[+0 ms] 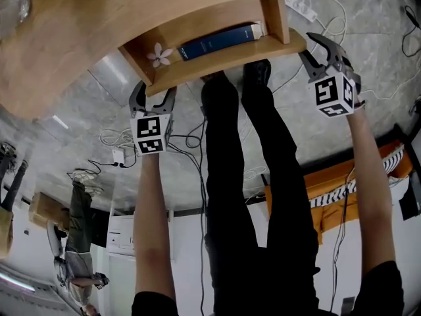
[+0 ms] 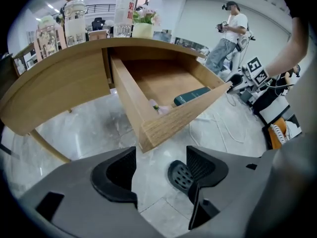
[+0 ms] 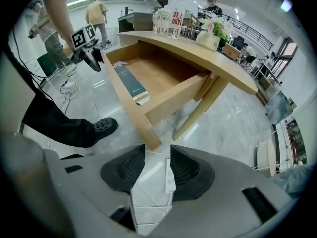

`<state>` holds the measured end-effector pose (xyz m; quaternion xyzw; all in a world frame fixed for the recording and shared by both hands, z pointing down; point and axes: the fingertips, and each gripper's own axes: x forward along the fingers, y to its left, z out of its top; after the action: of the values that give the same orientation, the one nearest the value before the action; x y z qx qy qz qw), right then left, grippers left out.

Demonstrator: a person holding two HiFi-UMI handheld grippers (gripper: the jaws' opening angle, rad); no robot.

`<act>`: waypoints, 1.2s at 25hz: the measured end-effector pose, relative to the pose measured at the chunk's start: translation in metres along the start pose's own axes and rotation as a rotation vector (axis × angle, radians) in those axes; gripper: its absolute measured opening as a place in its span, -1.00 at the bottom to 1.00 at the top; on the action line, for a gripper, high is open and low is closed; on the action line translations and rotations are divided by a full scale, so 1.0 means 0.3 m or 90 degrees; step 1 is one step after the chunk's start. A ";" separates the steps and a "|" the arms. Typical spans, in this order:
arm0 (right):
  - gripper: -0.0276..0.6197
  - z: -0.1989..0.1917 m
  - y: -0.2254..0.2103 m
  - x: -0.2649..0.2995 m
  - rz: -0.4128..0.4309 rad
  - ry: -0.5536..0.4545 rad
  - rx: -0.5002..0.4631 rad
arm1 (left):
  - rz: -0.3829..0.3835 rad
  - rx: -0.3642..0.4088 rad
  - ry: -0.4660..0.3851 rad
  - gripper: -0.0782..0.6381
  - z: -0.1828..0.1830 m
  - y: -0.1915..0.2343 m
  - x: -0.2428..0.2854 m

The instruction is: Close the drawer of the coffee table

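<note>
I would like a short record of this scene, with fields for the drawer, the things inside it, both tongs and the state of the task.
drawer state: the drawer stands pulled out of the coffee table
contents: dark blue book, pink flower
left tongs: left tongs open, nothing between them, close to one front corner of the drawer
right tongs: right tongs open, nothing between them, close to the other front corner
task state: drawer not yet closed

tan wood drawer [image 1: 227, 63], navy book [image 1: 217, 42]
</note>
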<state>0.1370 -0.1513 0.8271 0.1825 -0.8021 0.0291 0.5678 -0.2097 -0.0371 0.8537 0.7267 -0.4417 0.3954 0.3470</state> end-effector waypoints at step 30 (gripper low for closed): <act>-0.56 0.025 0.006 0.079 0.000 0.057 0.063 | 0.095 -0.084 -0.032 -0.37 0.040 0.057 -0.035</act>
<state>0.1229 -0.1577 0.8466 0.2091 -0.7735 0.0772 0.5934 -0.2253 -0.0500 0.8418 0.6769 -0.5284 0.3720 0.3525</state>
